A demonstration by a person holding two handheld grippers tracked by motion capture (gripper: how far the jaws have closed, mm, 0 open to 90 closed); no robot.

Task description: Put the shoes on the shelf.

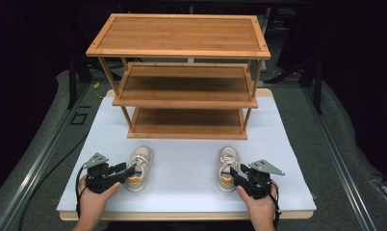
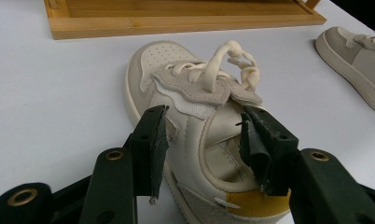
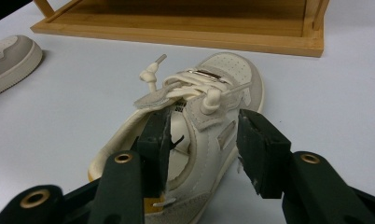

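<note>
We work at a white-topped table (image 1: 278,144) that carries a three-tier bamboo shoe rack (image 1: 184,72) at its far side, all tiers bare. In front of the rack, well apart from each other, lie two cream-and-grey sneakers with mustard heel patches: the left sneaker (image 1: 139,166) and the right sneaker (image 1: 227,166), both toes pointing toward the rack. The left gripper (image 1: 129,170) sits at the heel of the left sneaker with its jaws apart, one outside the side wall and one over the collar opening, not yet closed. The right gripper (image 1: 235,174) has its jaws likewise apart, one inside the collar and one outside the side wall of the right sneaker. We judge each shoe light, with a soft, yielding upper and a stiffer sole; the padded collar wall beside the heel offers the firmest hold. Avoid the loose knotted laces (image 2: 232,63), which would likely slip or snag.
</note>
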